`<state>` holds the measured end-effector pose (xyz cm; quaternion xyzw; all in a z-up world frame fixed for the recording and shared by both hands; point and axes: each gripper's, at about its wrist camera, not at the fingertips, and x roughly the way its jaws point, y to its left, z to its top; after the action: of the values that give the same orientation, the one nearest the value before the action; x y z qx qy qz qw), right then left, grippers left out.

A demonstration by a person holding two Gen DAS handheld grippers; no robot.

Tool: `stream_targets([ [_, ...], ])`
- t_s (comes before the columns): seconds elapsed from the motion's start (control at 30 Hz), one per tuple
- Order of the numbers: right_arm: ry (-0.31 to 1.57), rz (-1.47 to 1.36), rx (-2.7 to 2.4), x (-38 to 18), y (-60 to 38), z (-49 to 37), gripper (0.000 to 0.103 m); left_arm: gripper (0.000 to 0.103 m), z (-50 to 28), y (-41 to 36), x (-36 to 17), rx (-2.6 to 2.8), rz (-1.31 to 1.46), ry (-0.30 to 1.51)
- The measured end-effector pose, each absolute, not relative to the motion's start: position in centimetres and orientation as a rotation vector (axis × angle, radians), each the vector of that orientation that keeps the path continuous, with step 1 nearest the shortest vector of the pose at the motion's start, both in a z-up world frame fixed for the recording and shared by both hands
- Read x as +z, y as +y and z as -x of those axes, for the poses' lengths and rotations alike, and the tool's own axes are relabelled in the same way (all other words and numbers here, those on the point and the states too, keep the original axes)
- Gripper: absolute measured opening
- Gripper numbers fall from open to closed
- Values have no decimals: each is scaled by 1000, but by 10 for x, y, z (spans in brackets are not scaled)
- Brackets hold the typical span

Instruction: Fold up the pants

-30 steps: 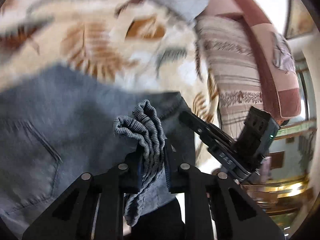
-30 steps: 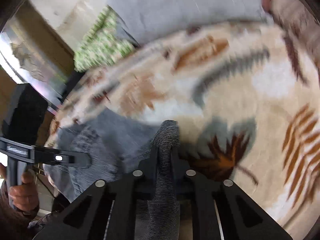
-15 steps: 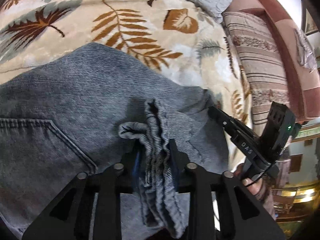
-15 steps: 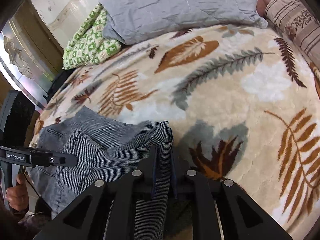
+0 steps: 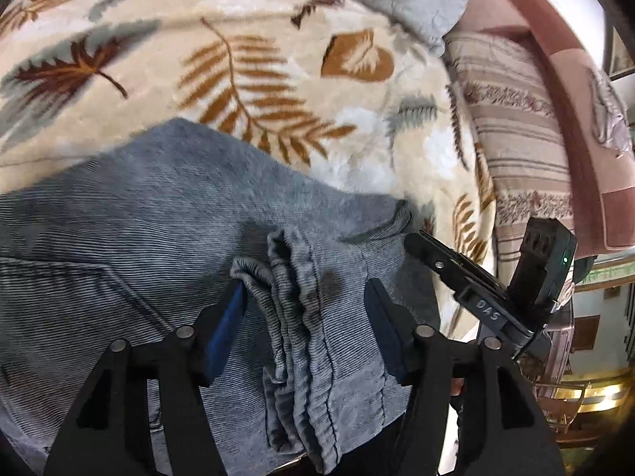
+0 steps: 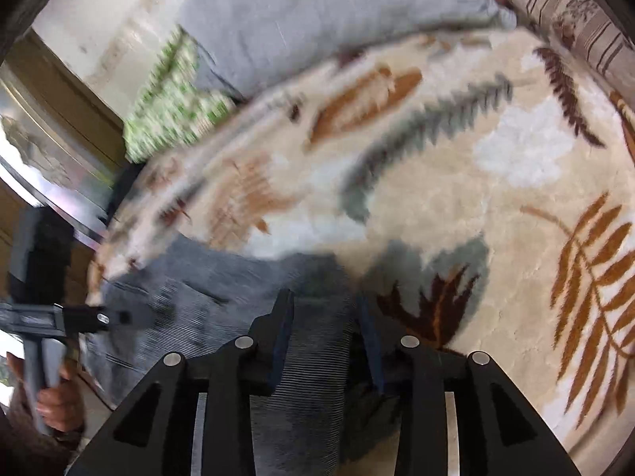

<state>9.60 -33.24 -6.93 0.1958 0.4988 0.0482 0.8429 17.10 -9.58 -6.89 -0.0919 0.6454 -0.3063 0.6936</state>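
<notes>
Where a second ago both grippers pinched bunched denim shut, the left gripper [image 5: 303, 309] and the right gripper [image 6: 325, 327] have just been opening – their fingers now stand apart, cloth lying slack between them, no pad pressing it. That reads as a release: the carried edge of the pants [image 5: 166, 214] has been laid over the rest of the garment, so 1 fold looks set down and the next step is likely to back out and smooth or regrip.

The pants are grey-blue ribbed denim, a seamed back pocket [image 5: 59, 289] flat at the left, the hem [image 5: 301, 337] gathered in soft pleats. They rest near the edge of the bed – on a plush cream blanket [image 5: 278, 31] printed with brown and grey fern leaves.
</notes>
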Motion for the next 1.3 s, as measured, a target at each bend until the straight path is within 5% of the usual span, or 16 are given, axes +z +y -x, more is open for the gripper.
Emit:
stream_targets([
  [0.07,1026,-397,125,-65,-329,-94,18,31,-170,-99,-65,-703,207,1432],
  [0.6,998,-373,76,-74,-335,-98,14,29,-174,-108,-74,-626,102,1346],
  [0.9,976,-420,74,-51,-337,-75,19,29,-157,-104,-59,-584,66,1313],
  [1.03,965,-472,69,-41,-346,-52,34,29,-145,-94,-48,-589,77,1308],
  [1.17,955,-583,93,-44,-355,-20,43,49,-124,-74,-50,-649,156,1359],
  [1.3,967,-688,150,-59,-352,-1,50,50,-102,-70,-71,-717,244,1442],
])
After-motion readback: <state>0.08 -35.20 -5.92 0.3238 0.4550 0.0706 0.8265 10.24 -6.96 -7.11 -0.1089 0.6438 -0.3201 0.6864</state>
